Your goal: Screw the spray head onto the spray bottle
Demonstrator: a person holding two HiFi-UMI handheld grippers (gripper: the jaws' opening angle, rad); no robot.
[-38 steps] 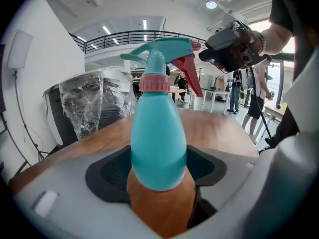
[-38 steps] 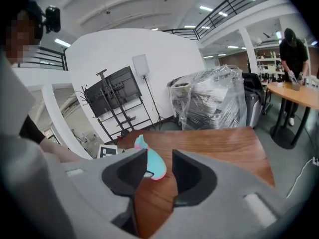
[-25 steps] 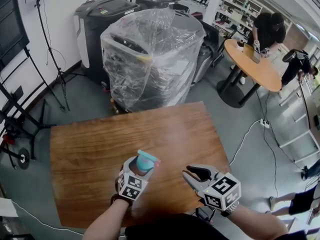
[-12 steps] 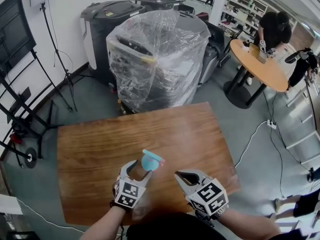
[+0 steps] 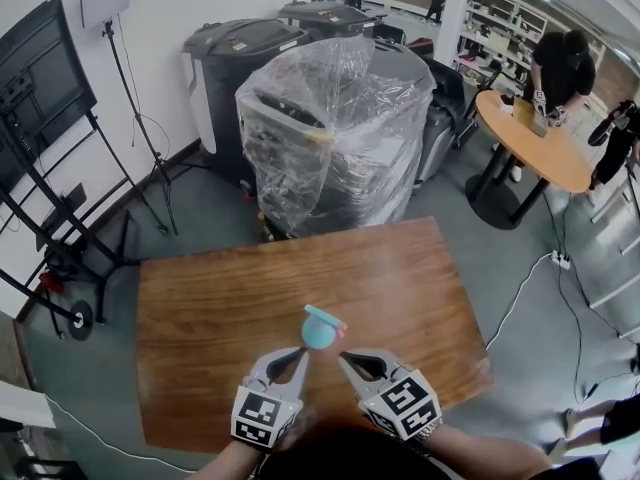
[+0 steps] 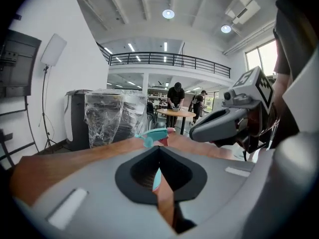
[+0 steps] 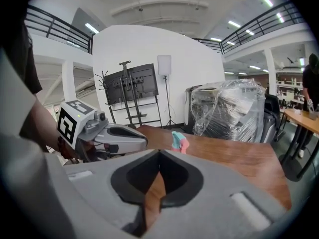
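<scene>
The table (image 5: 200, 308) serves as the work surface, and the task's thing is set towards its near edge, where both hands can reach it.

The left gripper (image 5: 299, 355) and the right gripper (image 5: 346, 360) are held low over that edge. They are angled inward so that their tips flank the bottle from either side. Neither is seen to touch it. The left fingers (image 6: 94, 188) have just been closed and are pressed together with nothing between them. Only a teal sliver of the bottle is seen through the slit, beyond the tips. The right fingers (image 7: 94, 203) are likewise pressed together and empty.

The bottle (image 5: 318, 337), teal, stands upright on the table just beyond both pairs of tips. It is left to stand unsupported, which suggests it has been set down rather than readied for turning.

The head (image 5: 326, 318), teal with a pink part beneath, is seated on top of the bottle. With both grippers let go and the head in place, the joining is judged to be done or nearly so. Whether the thread is fully tightened cannot be told.
</scene>
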